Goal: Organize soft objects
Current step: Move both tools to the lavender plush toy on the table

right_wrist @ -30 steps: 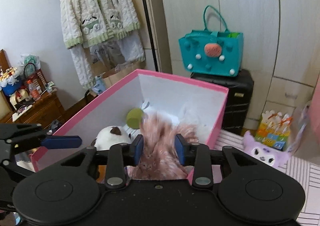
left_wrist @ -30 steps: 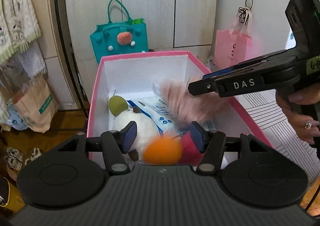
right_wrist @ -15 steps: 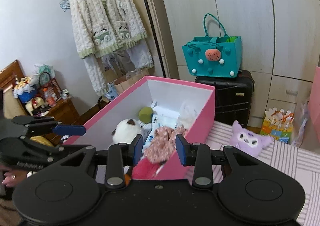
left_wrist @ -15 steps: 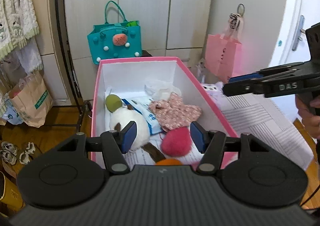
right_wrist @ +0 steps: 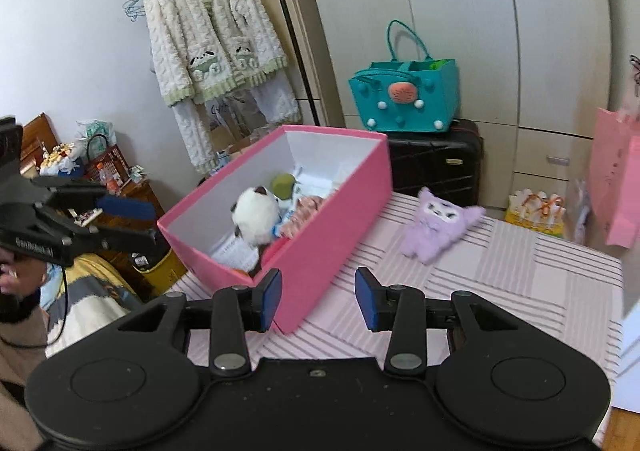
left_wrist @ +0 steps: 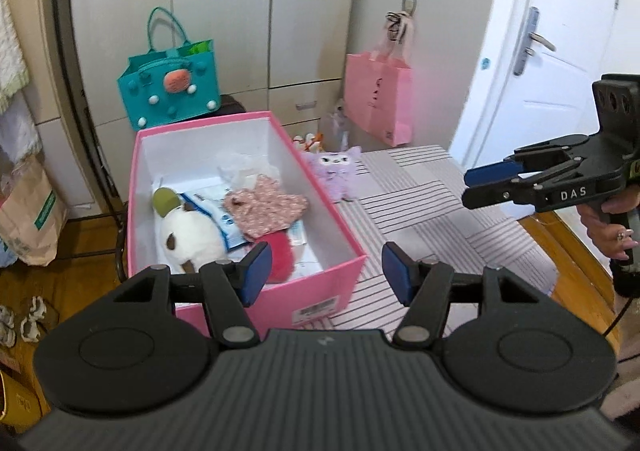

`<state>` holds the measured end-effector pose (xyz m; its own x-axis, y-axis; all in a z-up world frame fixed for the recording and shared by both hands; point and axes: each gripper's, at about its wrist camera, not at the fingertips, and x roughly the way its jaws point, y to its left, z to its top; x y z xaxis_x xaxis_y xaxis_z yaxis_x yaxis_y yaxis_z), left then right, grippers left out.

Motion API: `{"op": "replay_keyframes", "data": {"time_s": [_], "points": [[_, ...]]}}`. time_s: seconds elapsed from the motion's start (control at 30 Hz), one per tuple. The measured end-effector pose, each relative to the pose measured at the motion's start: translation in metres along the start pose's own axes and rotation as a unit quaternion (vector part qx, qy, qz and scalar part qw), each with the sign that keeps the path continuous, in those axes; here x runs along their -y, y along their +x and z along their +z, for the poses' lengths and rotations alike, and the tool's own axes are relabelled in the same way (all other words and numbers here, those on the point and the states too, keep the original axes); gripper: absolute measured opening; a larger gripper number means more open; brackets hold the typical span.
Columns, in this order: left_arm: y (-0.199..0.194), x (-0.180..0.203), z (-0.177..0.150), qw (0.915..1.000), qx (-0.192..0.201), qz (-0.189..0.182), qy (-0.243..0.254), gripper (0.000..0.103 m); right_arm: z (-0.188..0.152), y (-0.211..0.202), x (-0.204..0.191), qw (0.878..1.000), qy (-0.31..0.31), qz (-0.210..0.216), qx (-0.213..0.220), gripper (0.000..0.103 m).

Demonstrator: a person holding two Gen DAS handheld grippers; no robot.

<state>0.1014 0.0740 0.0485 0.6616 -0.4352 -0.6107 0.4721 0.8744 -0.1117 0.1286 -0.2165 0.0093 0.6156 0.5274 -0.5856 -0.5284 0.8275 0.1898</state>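
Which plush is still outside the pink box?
The purple plush, lying on the striped bedcover beside the pink box. The white plush and the other soft items are already inside the box.

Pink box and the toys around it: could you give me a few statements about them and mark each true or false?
1. The purple plush toy lies inside the pink box. False: it lies outside, on the striped cover beside the box.
2. A white plush is in the box. True.
3. The right gripper is holding the floral cloth. False: nothing is between its jaws, which are opening; the cloth lies in the box.
4. The left gripper holds nothing. True.
5. The teal bag hangs from the coat rack. False: it sits on a black suitcase.
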Motion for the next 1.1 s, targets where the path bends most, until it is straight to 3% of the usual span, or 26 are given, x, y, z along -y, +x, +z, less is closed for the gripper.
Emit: {"op": "replay_keyframes", "data": {"time_s": [0.47,0.63,0.97,1.1], "points": [[0.014,0.058,0.012,0.9981,0.006,-0.017,0.06,0.061,-0.022,-0.056,0.026,0.999,0.001,-0.039,0.032,0.052],[0.028,0.074,0.018,0.9974,0.002,-0.026,0.067,0.062,-0.021,-0.055,0.037,0.998,-0.001,-0.044,0.037,0.061],[0.075,0.103,0.034,0.9941,0.007,-0.037,0.102,0.068,-0.007,-0.03,0.063,0.998,0.008,-0.038,0.04,0.062],[0.099,0.109,0.035,0.9952,0.019,-0.02,0.094,0.07,0.003,-0.018,0.08,0.999,0.02,-0.03,0.04,0.063]]}}
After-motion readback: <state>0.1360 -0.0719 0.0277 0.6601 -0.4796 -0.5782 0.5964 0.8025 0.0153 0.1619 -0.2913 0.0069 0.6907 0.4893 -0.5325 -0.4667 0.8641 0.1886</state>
